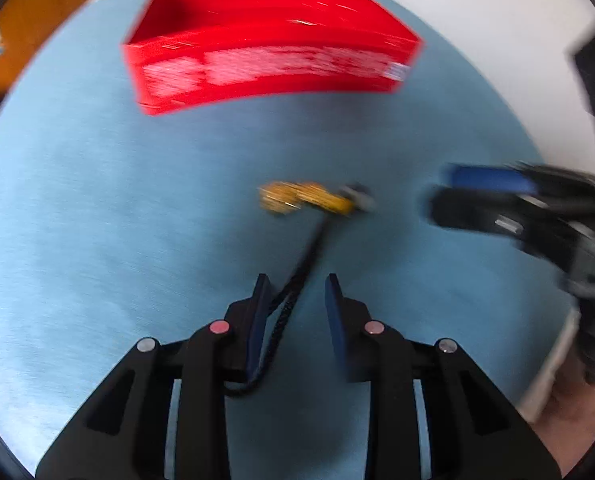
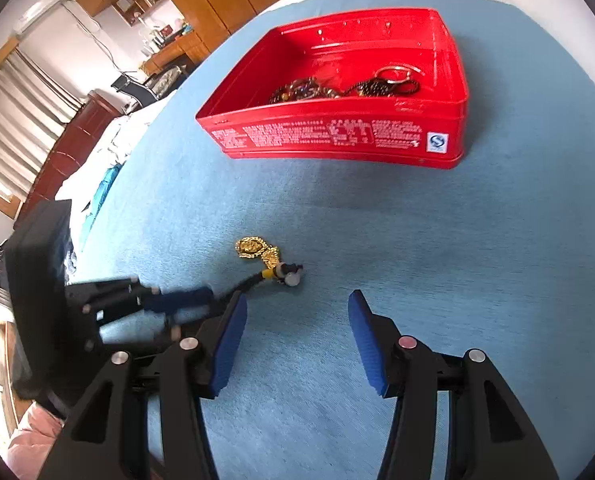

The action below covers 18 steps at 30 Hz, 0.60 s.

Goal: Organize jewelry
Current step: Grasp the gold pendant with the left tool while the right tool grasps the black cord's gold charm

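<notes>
Surface: a light blue cloth covers the tabletop; all the things lie on it.
Red box: an open red tin with white print on its near wall stands at the far side of the cloth. In the left wrist view the same tin is blurred.
Inside the box: some pieces of jewelry lie in a heap against the near wall, among them a metal ring and dark cords. I cannot tell them apart more exactly.
Necklace: a necklace with a gold pendant, a yellow bead and a grey bead lies on the cloth in front of the tin, well apart from it. Its black cord runs from the beads back toward the left tool.
Left tool: the left tool points down to the cloth, and the black cord passes between its blue pads, close along the left pad. A gap shows between the pads, and I cannot tell if they press the cord. In the right wrist view the left tool is blurred, with its tip at the cord.
Right tool: the right tool is released, its pads stand apart above bare cloth, near the grey bead, and nothing is between them.
Background: wooden cupboards and a window with a curtain are behind the tabletop.
</notes>
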Motion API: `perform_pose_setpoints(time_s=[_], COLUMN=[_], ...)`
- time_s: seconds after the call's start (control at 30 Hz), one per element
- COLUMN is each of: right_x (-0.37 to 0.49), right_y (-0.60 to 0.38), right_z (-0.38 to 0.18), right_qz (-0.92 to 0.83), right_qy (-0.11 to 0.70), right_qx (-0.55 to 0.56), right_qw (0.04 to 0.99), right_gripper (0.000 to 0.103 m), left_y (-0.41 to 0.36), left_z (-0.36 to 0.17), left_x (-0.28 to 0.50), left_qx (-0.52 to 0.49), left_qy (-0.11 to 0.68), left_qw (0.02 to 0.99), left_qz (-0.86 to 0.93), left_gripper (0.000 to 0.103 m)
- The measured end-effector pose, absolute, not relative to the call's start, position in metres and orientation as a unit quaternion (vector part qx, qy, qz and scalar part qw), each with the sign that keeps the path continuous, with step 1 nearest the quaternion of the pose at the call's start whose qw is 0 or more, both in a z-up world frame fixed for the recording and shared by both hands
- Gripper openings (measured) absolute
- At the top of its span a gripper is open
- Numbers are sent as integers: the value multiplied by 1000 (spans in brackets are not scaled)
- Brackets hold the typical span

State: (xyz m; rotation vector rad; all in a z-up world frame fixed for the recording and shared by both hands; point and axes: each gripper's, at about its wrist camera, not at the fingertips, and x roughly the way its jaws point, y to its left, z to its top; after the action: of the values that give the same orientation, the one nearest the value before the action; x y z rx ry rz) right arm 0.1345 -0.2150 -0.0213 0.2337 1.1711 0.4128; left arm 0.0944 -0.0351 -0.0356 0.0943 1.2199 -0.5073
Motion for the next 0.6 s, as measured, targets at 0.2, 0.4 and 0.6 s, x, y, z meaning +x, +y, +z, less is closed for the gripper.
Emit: perform_pose_setpoints(time_s=[0.2, 0.4, 0.6], right_x=[142, 157, 165], right_y=[-205, -197, -183], right_z=[-32, -44, -51], right_qz=[203, 203, 201], right_qy=[566, 587, 605], right_qx=[117, 138, 133], right_qw=[790, 771, 759], right_gripper=[52, 41, 39], left_y=[-30, -5, 4], left_z=[-29, -16, -18], left_x=[94, 111, 137], left_qx=[7, 20, 16], left_qy=[567, 536, 533], left_qw=[781, 823, 836], left_qz=[-261, -188, -129], left_gripper=[61, 60, 58])
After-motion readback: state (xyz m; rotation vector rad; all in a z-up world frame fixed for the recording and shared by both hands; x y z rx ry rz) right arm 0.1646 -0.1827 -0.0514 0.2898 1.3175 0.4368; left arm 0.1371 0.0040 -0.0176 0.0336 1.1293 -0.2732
